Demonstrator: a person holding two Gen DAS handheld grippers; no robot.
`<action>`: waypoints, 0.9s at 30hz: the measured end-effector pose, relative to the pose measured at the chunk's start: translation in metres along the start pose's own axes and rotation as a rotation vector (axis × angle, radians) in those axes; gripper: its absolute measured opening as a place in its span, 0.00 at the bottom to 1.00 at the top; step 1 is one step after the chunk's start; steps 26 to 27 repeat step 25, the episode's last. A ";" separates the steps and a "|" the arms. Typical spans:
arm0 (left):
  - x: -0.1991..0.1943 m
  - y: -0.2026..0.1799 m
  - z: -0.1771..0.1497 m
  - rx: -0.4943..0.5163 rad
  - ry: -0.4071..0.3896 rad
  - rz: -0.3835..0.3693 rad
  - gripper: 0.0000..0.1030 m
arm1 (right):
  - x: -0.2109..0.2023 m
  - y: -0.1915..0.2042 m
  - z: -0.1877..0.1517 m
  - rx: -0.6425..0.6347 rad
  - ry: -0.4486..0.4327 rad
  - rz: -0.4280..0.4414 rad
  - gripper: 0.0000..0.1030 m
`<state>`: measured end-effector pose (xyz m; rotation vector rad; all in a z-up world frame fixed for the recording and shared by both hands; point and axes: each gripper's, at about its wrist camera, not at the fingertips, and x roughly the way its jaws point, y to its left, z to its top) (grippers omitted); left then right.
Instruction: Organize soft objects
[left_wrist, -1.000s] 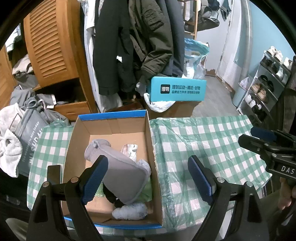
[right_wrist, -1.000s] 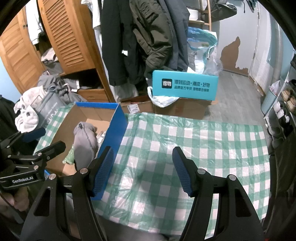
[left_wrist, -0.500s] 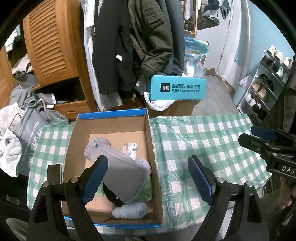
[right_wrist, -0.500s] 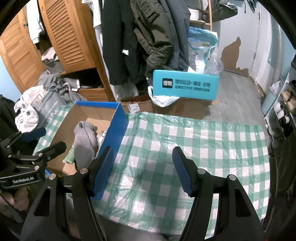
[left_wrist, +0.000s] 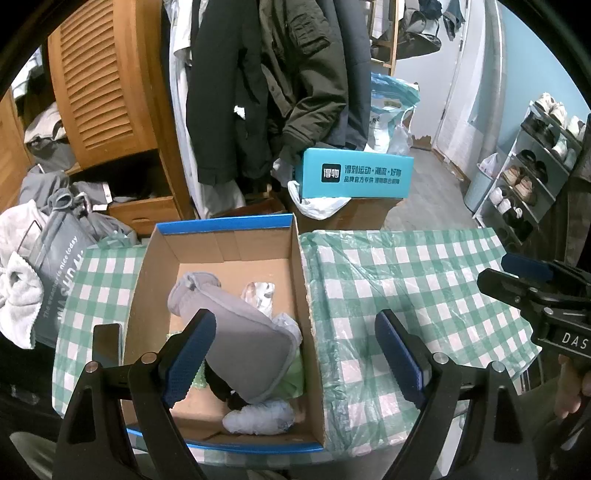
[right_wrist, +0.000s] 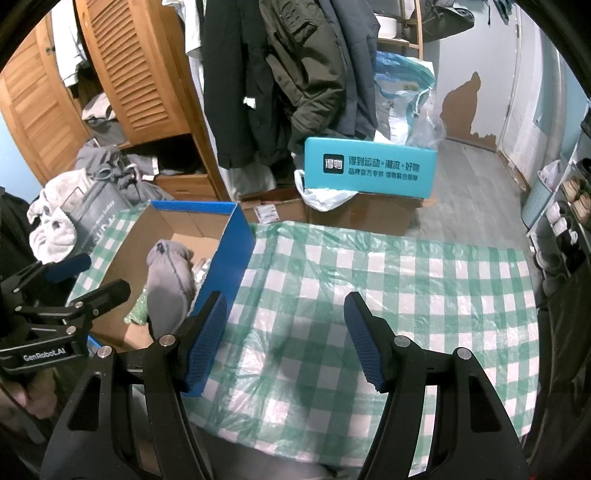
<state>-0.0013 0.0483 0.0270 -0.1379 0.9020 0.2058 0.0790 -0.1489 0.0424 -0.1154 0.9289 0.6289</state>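
Observation:
An open cardboard box with blue rims (left_wrist: 221, 225) (right_wrist: 229, 240) sits on the left part of the green checked table (left_wrist: 406, 280) (right_wrist: 388, 280). Inside lie a grey soft slipper (left_wrist: 240, 332) (right_wrist: 170, 280), a white crumpled soft item (left_wrist: 258, 421), a green soft piece (left_wrist: 291, 376) and a pale wrapped item (left_wrist: 260, 293). My left gripper (left_wrist: 291, 354) is open and empty above the box's near end. My right gripper (right_wrist: 284, 339) is open and empty over the bare cloth, right of the box.
A teal box (left_wrist: 354, 177) rests on cartons beyond the table. Coats (left_wrist: 277, 85) hang behind, next to a wooden louvred cabinet (left_wrist: 99, 81). Clothes and a grey bag (left_wrist: 59, 266) pile at the left. A shoe rack (left_wrist: 532, 166) stands at the right.

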 end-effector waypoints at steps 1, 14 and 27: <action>0.000 0.000 0.001 0.000 0.000 0.001 0.87 | 0.000 0.000 0.000 0.000 0.000 0.000 0.63; 0.000 0.000 0.002 0.000 0.000 0.000 0.87 | 0.000 0.000 0.000 0.000 0.002 -0.001 0.63; 0.000 0.000 0.002 0.000 0.002 0.001 0.87 | 0.000 0.000 0.001 0.000 0.002 -0.001 0.63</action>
